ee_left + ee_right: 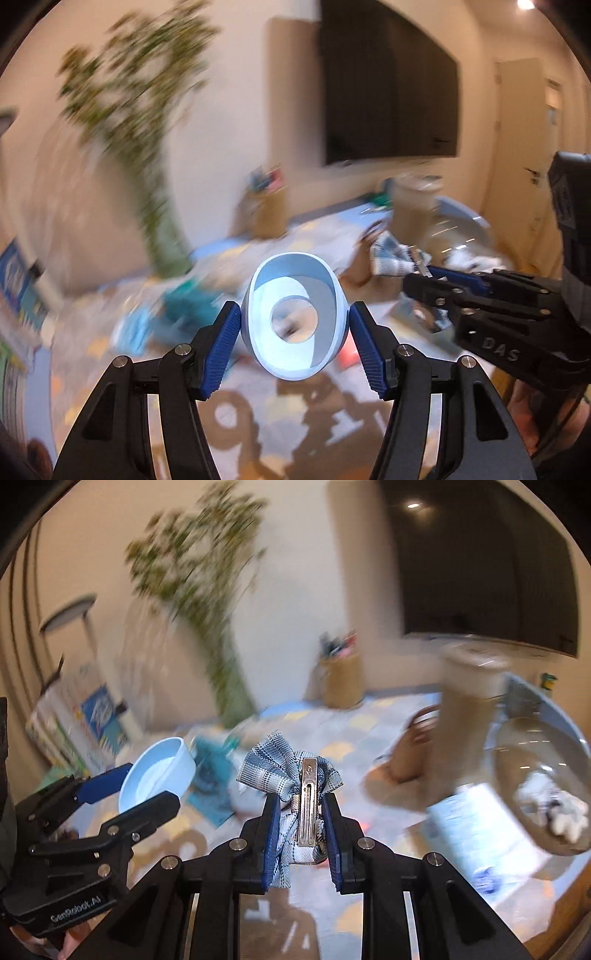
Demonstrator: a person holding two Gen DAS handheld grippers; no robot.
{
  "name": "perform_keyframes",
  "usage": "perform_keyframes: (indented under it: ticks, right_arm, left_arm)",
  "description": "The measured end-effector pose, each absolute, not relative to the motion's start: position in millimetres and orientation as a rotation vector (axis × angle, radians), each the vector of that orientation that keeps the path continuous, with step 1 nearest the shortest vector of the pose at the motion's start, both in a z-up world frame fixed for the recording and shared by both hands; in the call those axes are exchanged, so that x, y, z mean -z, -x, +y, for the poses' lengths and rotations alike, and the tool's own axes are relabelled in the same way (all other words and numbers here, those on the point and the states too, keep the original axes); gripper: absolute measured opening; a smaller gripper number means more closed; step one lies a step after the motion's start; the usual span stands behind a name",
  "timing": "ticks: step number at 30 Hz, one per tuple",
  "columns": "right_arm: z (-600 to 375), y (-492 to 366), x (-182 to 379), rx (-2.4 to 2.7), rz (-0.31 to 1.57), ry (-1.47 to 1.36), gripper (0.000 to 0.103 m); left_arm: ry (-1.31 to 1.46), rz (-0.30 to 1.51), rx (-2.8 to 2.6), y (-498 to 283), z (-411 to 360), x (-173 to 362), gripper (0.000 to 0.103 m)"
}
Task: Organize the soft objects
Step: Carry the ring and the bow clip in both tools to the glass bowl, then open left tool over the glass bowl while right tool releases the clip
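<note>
My left gripper is shut on a pale blue soft ring-shaped cup, held up off the table with its hollow facing the camera. The right wrist view shows the same pale blue cup at the left between the left gripper's fingers. My right gripper is shut on a blue-and-white plaid fabric bow with a metal hair clip along its back. In the left wrist view the right gripper comes in from the right edge with the plaid bow at its tips.
A patterned mat covers the table, with teal cloth lying on it. A clear bowl holding white soft items stands at the right beside a tan cylinder. A basket of pens, a plant and a dark screen are behind.
</note>
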State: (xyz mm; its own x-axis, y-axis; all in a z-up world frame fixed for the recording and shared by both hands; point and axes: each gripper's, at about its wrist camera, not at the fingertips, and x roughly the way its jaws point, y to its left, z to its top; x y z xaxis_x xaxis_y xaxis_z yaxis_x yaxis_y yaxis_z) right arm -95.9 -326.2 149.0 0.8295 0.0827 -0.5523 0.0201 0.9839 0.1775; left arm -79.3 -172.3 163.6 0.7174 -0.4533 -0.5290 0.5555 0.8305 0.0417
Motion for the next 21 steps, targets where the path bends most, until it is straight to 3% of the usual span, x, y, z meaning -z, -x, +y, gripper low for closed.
perform_keyframes:
  ticks: [10, 21]
  right_arm:
    - [-466.3, 139.4, -173.4, 0.233, 0.479, -0.349, 0.022]
    - [-592.3, 151.8, -139.9, 0.471, 0.524, -0.516, 0.022]
  left_arm:
    - [-0.242, 0.498, 0.831, 96.7, -313.4, -204.5, 0.059]
    - [-0.251, 0.634, 0.907, 82.7, -435.5, -166.4, 0.059]
